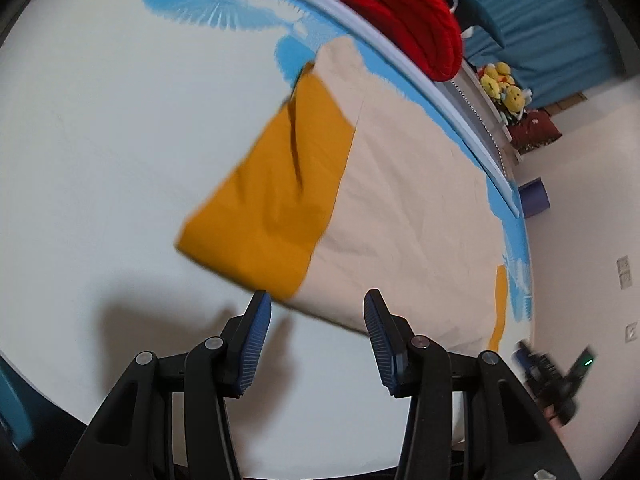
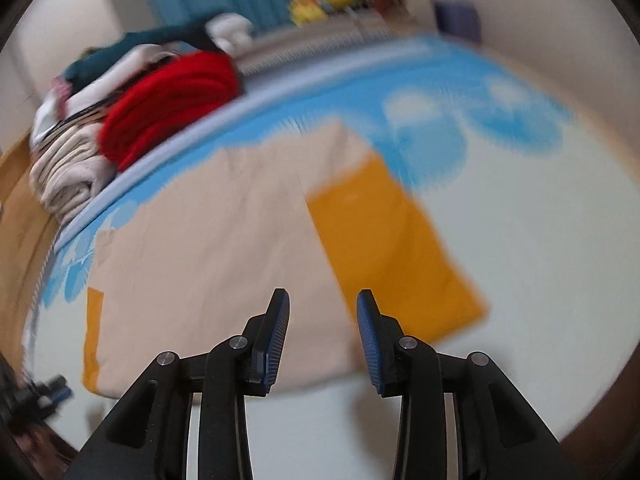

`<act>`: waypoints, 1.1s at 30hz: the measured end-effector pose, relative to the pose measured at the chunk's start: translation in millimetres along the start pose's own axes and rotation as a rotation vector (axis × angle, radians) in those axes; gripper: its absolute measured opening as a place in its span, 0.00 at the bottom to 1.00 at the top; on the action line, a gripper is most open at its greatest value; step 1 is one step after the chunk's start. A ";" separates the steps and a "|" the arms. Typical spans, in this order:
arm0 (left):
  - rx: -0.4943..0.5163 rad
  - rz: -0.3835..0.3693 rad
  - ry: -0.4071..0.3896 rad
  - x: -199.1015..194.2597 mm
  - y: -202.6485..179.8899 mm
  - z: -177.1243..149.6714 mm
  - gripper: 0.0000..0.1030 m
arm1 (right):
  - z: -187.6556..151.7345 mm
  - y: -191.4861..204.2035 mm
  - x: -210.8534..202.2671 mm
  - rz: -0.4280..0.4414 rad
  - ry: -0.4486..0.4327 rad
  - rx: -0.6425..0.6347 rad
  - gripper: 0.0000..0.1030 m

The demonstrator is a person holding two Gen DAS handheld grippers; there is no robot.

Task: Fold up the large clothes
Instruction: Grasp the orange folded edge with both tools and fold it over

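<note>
Left wrist view showed my left gripper (image 1: 316, 300) parted and empty above the cream garment (image 1: 408, 216), its mustard sleeve (image 1: 272, 204) folded across. My right gripper (image 2: 323, 300) was likewise parted and empty; further folds remained.

Even, soft light; heavy fisheye bending at dark rims; right wrist view motion-blurred throughout.

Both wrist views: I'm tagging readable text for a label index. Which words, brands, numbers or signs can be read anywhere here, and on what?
None: no text can be read in either view.
The cream and mustard garment shows no print or label.
The red folded knit shows none.
The blue-patterned bed cover carries shapes only, no letters.
The wall plates are too small to tell.
The right wrist view is motion-blurred.
</note>
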State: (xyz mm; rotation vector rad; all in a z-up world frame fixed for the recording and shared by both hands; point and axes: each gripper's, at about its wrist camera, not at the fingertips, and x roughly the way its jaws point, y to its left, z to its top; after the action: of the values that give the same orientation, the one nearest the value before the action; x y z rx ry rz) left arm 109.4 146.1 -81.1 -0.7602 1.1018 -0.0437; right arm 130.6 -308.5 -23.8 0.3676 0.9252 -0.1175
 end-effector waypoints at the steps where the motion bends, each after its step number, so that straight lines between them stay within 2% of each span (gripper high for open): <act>1: -0.020 -0.003 0.010 8.2 1.4 0.1 0.43 | -6.5 -7.9 7.1 -0.005 0.017 0.042 0.36; 3: -0.065 -0.014 0.034 23.0 8.2 0.6 0.43 | -17.5 -31.6 24.6 -0.052 0.036 0.114 0.36; 5: -0.102 -0.023 0.046 31.5 14.9 1.7 0.43 | -22.2 -52.4 32.7 -0.058 0.047 0.173 0.37; 7: -0.150 -0.026 0.052 42.3 22.3 3.0 0.44 | -20.8 -71.5 43.2 -0.012 0.078 0.243 0.45; 9: -0.198 -0.034 0.049 48.6 29.9 4.5 0.45 | -19.5 -88.1 53.3 0.048 0.113 0.318 0.48; 11: -0.242 -0.047 0.045 52.6 37.4 4.5 0.46 | -17.6 -98.4 63.1 0.065 0.140 0.364 0.49; 14: -0.297 -0.093 0.004 55.5 43.0 10.4 0.47 | -19.7 -117.2 80.7 0.061 0.193 0.456 0.50; 17: -0.328 -0.115 -0.034 59.1 45.1 16.0 0.47 | -20.0 -126.4 89.3 0.073 0.178 0.533 0.50; 21: -0.336 -0.126 -0.092 66.7 42.4 21.4 0.47 | -13.4 -120.4 93.7 0.027 0.158 0.501 0.49; 23: -0.346 -0.139 -0.124 71.9 39.9 23.0 0.48 | -11.6 -117.2 94.3 -0.001 0.143 0.498 0.43; 25: -0.351 -0.142 -0.154 73.8 38.8 23.9 0.49 | -10.0 -117.7 97.3 -0.032 0.137 0.491 0.20; 27: -0.355 -0.138 -0.169 75.7 36.9 27.1 0.47 | -9.6 -119.5 97.9 -0.039 0.138 0.490 0.10; 28: -0.358 -0.133 -0.170 76.8 35.5 29.6 0.43 | -8.5 -120.7 97.9 -0.041 0.137 0.486 0.07; 30: -0.357 -0.143 -0.140 78.4 33.8 34.3 0.17 | -8.0 -118.4 95.9 -0.051 0.132 0.471 0.05; 33: -0.302 -0.114 -0.146 63.9 16.4 42.3 0.11 | -7.3 -116.0 94.8 -0.063 0.122 0.470 0.04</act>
State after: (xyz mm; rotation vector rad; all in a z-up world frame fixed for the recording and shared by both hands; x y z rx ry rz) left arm 169.0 155.9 -131.0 -1.0799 0.9358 0.0826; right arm 152.4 -408.4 -133.5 0.7873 1.0274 -0.3769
